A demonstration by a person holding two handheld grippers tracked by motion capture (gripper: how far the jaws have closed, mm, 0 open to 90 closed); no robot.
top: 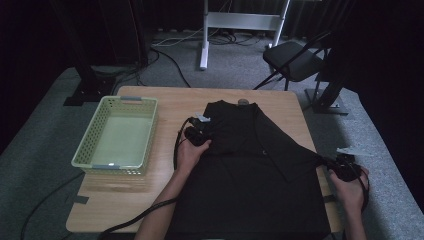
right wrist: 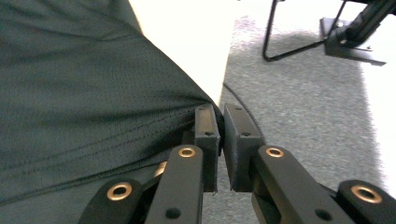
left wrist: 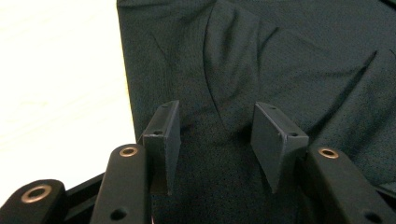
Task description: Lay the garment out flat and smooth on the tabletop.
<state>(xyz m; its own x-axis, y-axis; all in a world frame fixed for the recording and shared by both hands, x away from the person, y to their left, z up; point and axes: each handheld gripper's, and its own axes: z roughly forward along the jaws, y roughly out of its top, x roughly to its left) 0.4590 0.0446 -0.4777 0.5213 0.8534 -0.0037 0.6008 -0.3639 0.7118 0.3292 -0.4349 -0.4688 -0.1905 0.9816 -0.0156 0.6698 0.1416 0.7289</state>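
A black shirt (top: 250, 165) lies spread on the wooden table (top: 165, 100), collar toward the far edge. My left gripper (top: 200, 131) rests at the shirt's left side, near the sleeve. In the left gripper view its jaws (left wrist: 217, 112) stand open over the dark mesh fabric (left wrist: 280, 56), and a raised fold runs between them without the pads pressing it. My right gripper (top: 330, 162) is at the table's right edge. Its jaws (right wrist: 219, 109) are shut on the shirt's edge (right wrist: 70, 93), and the cloth is drawn taut to a point at the pads.
A pale green plastic basket (top: 87, 145) stands on the table's left side, with nothing in it. Grey carpet (right wrist: 303, 102) lies beyond the right edge of the table. A black chair (top: 295, 60) and metal stand feet are farther back.
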